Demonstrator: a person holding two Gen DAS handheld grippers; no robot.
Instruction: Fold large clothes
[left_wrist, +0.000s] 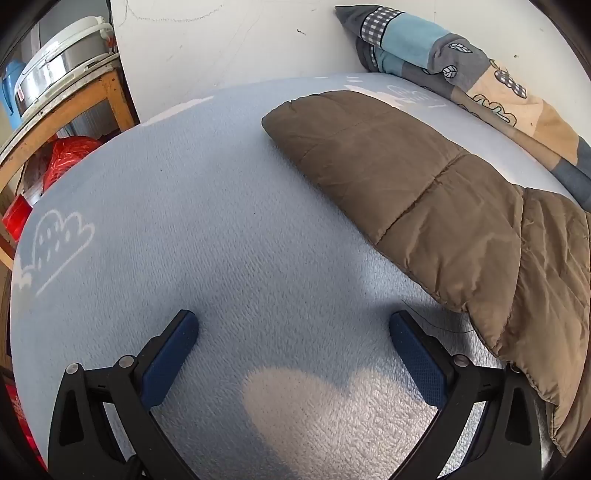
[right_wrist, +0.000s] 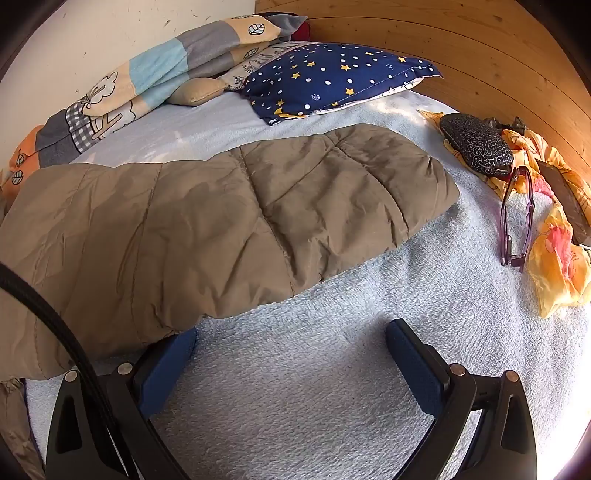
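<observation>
A brown quilted jacket lies spread on a light blue fleece bed cover. One sleeve reaches toward the wall in the left wrist view, to the right of my left gripper, which stands open over bare cover with nothing between its blue pads. In the right wrist view the jacket fills the left half, its other sleeve stretched to the right. My right gripper is open; the jacket's edge drapes over the tip of its left finger, while the right finger is over bare bed cover.
A patchwork blanket lies folded along the wall, with a star-print pillow beside it. A glasses case, purple glasses and a yellow scarf lie at the right. A wooden shelf with a cooker stands at the left.
</observation>
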